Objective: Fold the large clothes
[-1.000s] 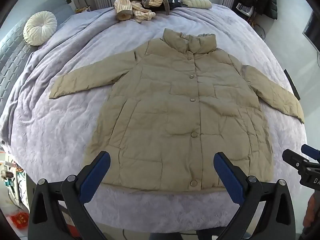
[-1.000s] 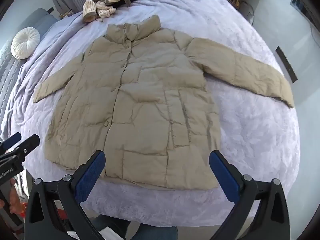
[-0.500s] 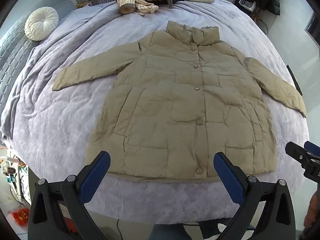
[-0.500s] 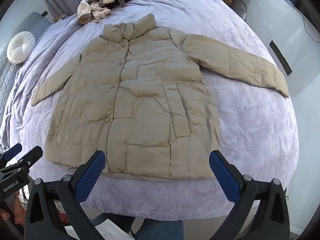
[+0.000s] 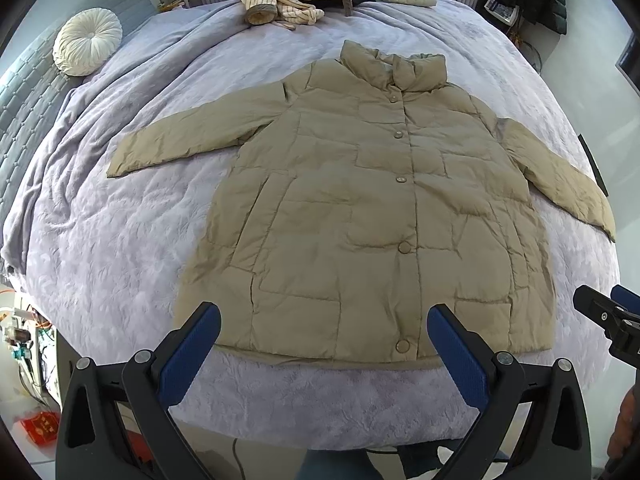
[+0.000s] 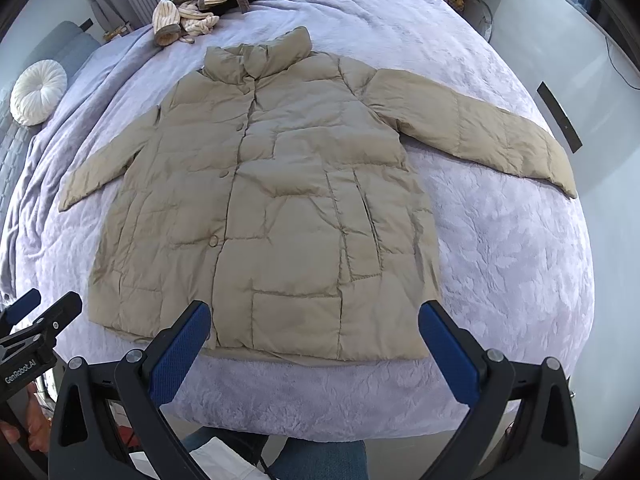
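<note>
Lighting's pretty good, soft cool daylight, brightest at the far end of the bed (image 5: pixel 120 248) near the curtains. Shadows are faint, just shallow ones in the puffer coat (image 5: pixel 360 208) quilting. Heavy fisheye bend in both views with black vignette corners. Center's sharp, edges go a bit soft. No glare.

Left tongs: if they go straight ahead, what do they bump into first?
Probably the bottom hem of the tan puffer coat on the purple bedspread. The open left tongs point at it; depth is unclear.
</note>
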The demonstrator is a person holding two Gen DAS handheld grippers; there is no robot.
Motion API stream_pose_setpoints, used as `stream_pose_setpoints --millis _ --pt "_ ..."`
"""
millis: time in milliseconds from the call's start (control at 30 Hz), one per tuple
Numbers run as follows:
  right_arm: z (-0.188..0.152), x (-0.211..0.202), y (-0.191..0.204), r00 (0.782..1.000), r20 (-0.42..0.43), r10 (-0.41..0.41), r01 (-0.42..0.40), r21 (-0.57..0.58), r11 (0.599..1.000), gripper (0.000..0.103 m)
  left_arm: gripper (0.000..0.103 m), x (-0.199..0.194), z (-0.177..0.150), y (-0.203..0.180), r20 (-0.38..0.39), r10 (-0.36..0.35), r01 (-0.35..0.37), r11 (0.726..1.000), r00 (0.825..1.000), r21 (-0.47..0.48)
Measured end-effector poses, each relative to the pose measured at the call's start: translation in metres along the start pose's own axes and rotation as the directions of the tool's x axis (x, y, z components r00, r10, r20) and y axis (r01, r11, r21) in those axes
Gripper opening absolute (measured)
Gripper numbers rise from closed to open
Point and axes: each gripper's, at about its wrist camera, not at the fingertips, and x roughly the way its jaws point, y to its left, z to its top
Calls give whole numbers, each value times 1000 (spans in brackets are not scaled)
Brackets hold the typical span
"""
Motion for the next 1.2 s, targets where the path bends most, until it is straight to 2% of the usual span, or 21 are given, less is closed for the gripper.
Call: stream_pose_setpoints --millis 1200 --pt "4 5 4 1000 -8 3 -3 -1 1000 103 103 5 4 0 -3 16 -16 1000 1000 5"
